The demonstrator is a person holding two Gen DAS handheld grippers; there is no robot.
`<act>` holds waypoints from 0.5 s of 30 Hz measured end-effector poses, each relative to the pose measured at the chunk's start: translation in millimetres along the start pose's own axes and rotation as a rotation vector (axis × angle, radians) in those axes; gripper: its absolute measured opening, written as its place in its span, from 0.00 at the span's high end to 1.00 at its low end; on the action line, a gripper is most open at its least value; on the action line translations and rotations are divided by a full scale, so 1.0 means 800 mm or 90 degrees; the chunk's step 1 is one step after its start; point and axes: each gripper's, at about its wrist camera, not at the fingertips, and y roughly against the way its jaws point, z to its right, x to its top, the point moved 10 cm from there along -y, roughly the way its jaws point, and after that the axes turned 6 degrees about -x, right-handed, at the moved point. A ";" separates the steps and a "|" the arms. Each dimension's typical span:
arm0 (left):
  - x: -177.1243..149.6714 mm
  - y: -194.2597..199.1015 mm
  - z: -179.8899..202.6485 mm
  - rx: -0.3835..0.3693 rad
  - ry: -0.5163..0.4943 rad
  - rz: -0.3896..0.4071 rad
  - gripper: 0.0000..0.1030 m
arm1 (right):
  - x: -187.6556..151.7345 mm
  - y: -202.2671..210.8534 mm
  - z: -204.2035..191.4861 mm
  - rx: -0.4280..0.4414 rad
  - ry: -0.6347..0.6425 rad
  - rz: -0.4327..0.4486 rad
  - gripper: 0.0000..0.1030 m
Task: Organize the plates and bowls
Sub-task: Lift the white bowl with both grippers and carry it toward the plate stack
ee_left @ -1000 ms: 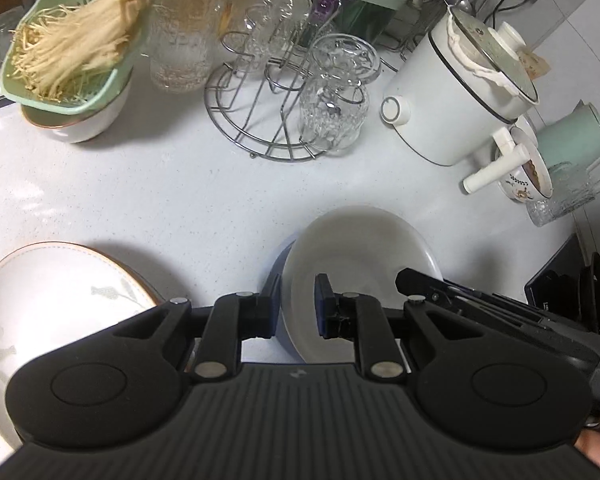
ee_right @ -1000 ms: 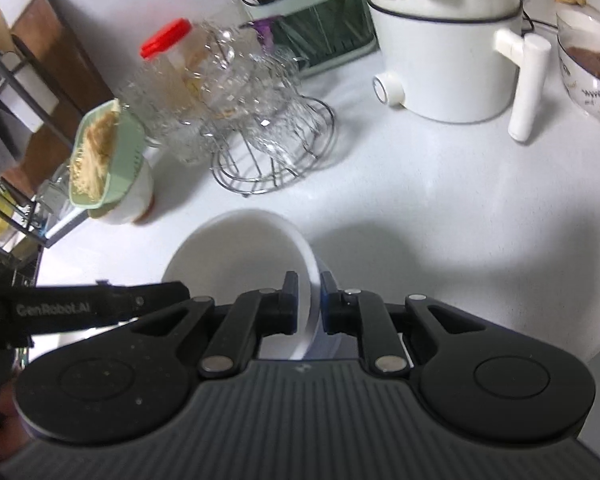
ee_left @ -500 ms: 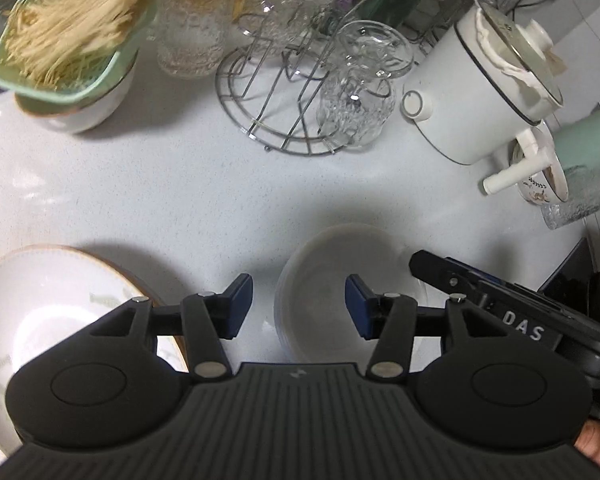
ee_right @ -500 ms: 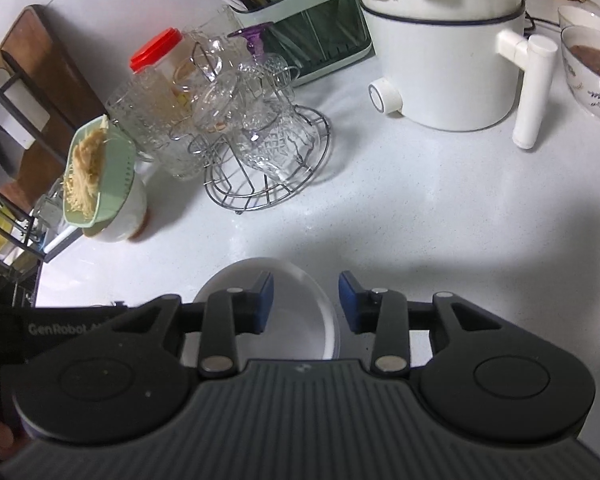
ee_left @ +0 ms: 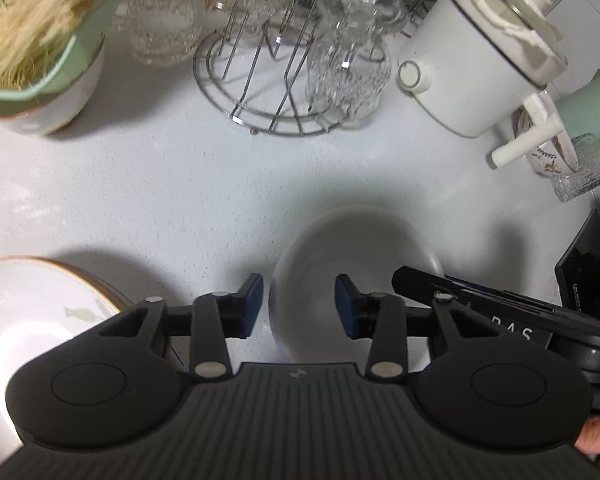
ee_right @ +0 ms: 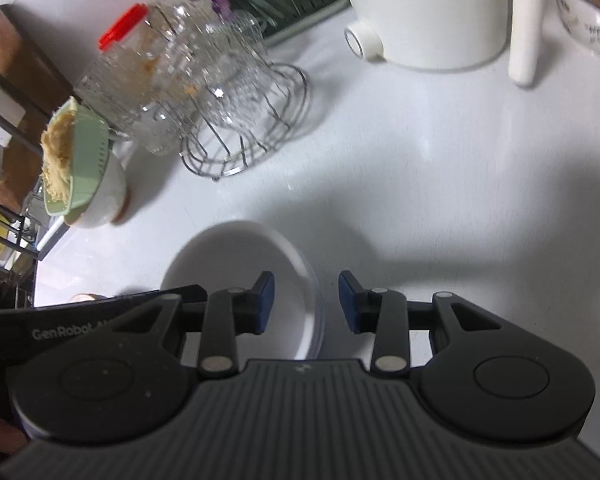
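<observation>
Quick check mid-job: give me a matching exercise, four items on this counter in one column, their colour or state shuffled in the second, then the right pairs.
Items:
1. bowl
2. colander
3. jar lid
4. left claw

Colour or state:
A. red
B. open, one pad either side of the bowl's near rim
C. pale green, full of thin pale strands
D. plain white, empty, on the counter

Pairs: 1-D, 2-C, 3-A, 4-B
</observation>
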 end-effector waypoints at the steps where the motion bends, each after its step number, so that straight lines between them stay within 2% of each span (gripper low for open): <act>1: -0.002 -0.002 -0.001 -0.006 0.009 -0.002 0.61 | -0.002 -0.003 0.001 0.001 -0.003 -0.005 0.63; 8: -0.013 -0.012 -0.004 -0.007 0.025 -0.020 0.64 | -0.016 -0.012 -0.002 0.006 0.001 -0.026 0.64; 11: -0.015 -0.016 -0.005 -0.013 0.035 -0.022 0.64 | -0.018 -0.018 -0.003 0.004 0.008 -0.029 0.74; 15: -0.018 -0.015 -0.005 -0.018 0.039 -0.022 0.64 | -0.020 -0.022 -0.002 -0.003 0.012 -0.037 0.79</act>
